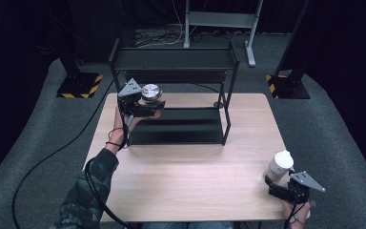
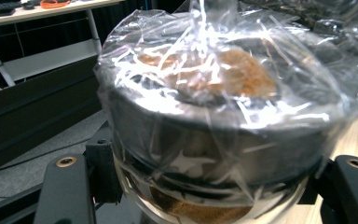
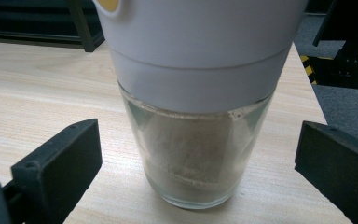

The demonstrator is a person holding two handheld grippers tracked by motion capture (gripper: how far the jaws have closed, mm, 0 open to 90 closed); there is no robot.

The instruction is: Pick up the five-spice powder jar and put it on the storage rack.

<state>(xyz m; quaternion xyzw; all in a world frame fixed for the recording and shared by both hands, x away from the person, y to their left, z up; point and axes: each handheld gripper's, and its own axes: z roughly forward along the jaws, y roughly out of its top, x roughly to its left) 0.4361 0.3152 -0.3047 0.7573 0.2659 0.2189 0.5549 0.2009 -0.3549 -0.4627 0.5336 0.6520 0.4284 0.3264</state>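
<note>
A glass jar (image 1: 151,92) with a silver lid under crinkled clear film holds brown powder (image 2: 200,212). My left gripper (image 1: 151,108) is shut on this jar (image 2: 214,116), with one black jaw at each side of its body. It hangs at the left end of the black two-tier shelf (image 1: 176,125), above the lower tier. At the table's front right stands a glass jar with a white lid (image 1: 279,165). My right gripper (image 1: 273,183) is open just in front of it. Its jaws stand wide apart on either side of the white-lidded jar (image 3: 193,154) without touching it.
The shelf's upper tier (image 1: 171,59) lies behind and above the held jar. The wooden table (image 1: 190,176) has bare room in front of the shelf. A small round object (image 1: 218,104) lies behind the shelf's right post. Black stands with yellow-striped bases (image 1: 80,86) are on the carpet.
</note>
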